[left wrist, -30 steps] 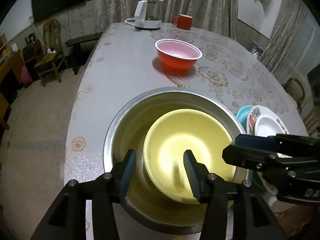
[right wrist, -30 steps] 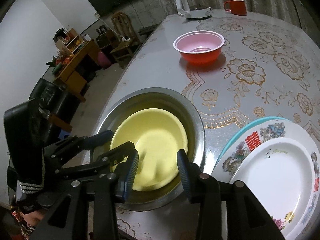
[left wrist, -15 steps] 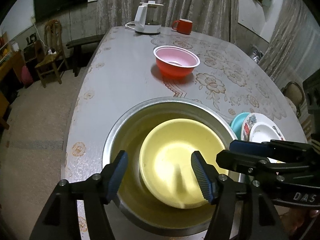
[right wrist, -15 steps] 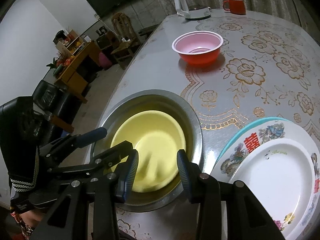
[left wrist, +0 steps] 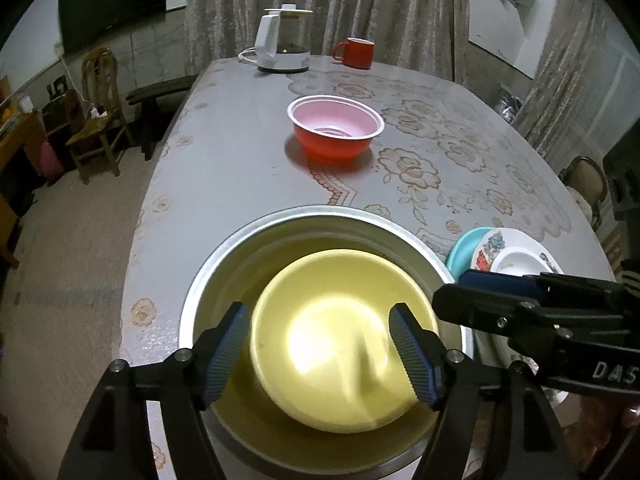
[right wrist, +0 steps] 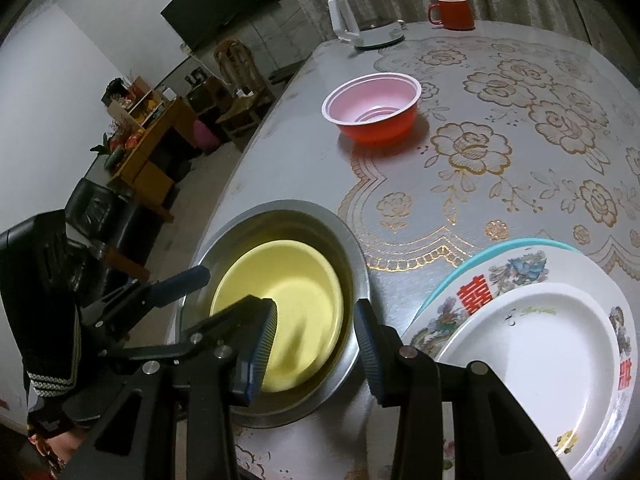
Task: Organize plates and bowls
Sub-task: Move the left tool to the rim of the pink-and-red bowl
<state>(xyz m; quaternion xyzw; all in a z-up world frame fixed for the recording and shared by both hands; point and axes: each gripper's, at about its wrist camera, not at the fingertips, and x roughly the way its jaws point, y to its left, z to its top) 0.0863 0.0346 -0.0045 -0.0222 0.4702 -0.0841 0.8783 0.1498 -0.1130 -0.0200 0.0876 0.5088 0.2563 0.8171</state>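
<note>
We see a yellow bowl (left wrist: 336, 344) sitting inside a larger metal basin (left wrist: 320, 220) at the near edge of the surface (left wrist: 240, 152). Farther back stands a red bowl (left wrist: 335, 132) with a pink inside, alone. To the right lies a stack of plates (right wrist: 532, 344): a white one on a flowered one on a teal one.

The yellow bowl looks like thin, light plastic, stiff enough to lift by its rim, and smooth, so likely slippery. The red bowl seems the same: light, with a rolled lip that offers the best hold. The plates look harder and could chip, so we would take them at the edge and set them down gently.

Our left gripper (left wrist: 320, 356) points steeply down over the yellow bowl; its jaws have just been opening, stand spread, and pinch nothing. Our right gripper (right wrist: 316, 340) also tilts down, above the basin's right rim, its jaws partly apart and gripping nothing.
</note>
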